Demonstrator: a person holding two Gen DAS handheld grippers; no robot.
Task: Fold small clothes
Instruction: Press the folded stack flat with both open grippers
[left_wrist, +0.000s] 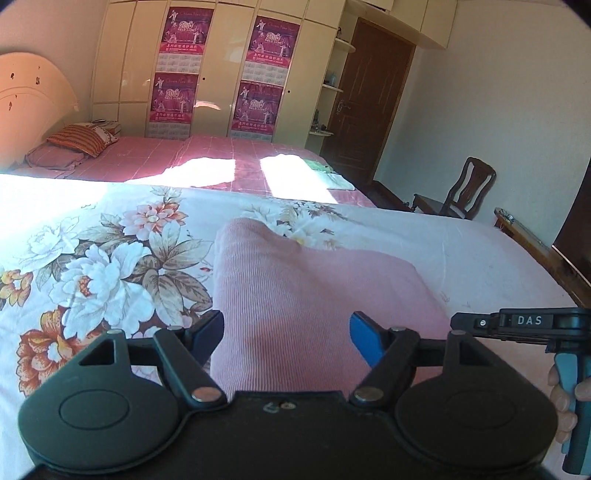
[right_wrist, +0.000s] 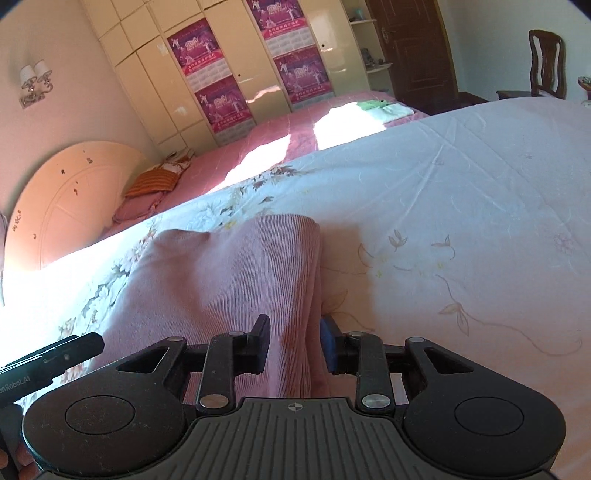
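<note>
The left gripper (left_wrist: 286, 338) stands spread wide over the pink ribbed garment (left_wrist: 295, 295), its pads clear of the cloth. The right gripper (right_wrist: 295, 345) is narrower, its pads pinching a raised fold of that garment's edge. The garment lies bunched on the flowered bedspread (left_wrist: 103, 266). Beyond it lies a pink bed (left_wrist: 207, 155), then a cream wardrobe (left_wrist: 221, 66) and a wooden chair (left_wrist: 469, 192).

The left tool (left_wrist: 286, 341) points downward with its jaws spread wide. To its right, fingers (left_wrist: 561, 398) grip the right tool (right_wrist: 295, 343), whose jaws stand narrowly apart.
</note>
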